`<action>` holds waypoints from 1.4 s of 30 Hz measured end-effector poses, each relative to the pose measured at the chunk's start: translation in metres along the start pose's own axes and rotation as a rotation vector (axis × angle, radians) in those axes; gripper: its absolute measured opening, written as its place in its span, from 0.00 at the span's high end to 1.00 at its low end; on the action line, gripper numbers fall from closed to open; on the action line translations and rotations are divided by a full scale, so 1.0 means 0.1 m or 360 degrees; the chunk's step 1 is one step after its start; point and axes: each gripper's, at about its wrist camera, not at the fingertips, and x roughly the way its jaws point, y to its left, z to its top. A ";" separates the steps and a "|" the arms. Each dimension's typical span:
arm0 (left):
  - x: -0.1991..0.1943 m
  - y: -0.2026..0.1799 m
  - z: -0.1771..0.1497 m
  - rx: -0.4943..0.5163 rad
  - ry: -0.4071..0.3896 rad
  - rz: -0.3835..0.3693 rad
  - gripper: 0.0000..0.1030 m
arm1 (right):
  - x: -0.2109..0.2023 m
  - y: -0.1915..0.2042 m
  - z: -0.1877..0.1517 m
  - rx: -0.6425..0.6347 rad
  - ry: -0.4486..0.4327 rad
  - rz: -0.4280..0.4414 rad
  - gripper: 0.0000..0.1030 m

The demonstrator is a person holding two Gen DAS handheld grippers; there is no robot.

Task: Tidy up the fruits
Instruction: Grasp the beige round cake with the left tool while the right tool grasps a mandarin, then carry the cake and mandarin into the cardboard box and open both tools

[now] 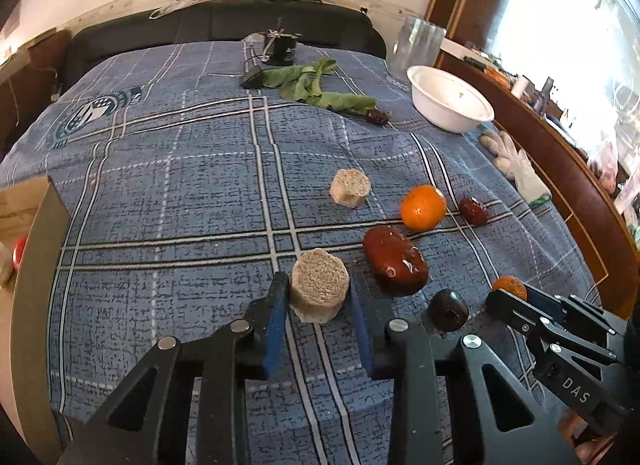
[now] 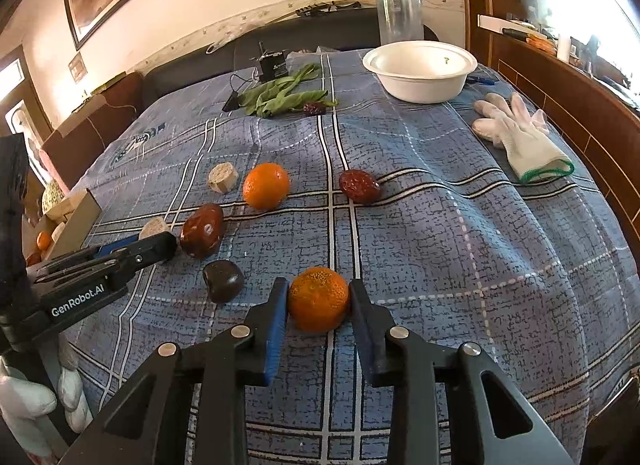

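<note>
Our left gripper (image 1: 320, 293) is clamped on a beige porous chunk (image 1: 319, 289) resting on the blue plaid cloth (image 1: 180, 185). Our right gripper (image 2: 319, 297) pinches a speckled mandarin (image 2: 318, 299) on the same cloth. Between them lie a dark round fruit (image 2: 223, 280) and a glossy brown-red fruit (image 2: 202, 230). A white bowl (image 2: 420, 65) stands well beyond.

You can read two marks, each on a gripper seen from the other one's camera. In your left wrist view, the right gripper (image 1: 516, 292) carries the white letters "DAS" on its black body. In your right wrist view, the left gripper (image 2: 158, 239) bears "GenRobot.AI" in white along its black side. The emblem printed on the blue plaid cloth (image 1: 180, 193) is too distorted for you to read.
</note>
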 end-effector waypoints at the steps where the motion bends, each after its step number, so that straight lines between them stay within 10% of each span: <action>1: -0.02 0.01 -0.01 -0.0006 -0.0010 0.0001 0.72 | 0.00 0.00 0.00 0.0003 -0.0003 0.0001 0.68; 20: -1.50 0.22 -0.49 -0.0093 -0.0276 0.0121 0.71 | -0.28 0.11 -0.05 -0.0014 -0.0100 -0.0089 0.68; 42: -2.24 1.99 -1.08 -0.0606 -0.0314 0.0483 0.71 | -0.58 2.27 -0.27 -0.0492 -0.0020 0.0531 0.67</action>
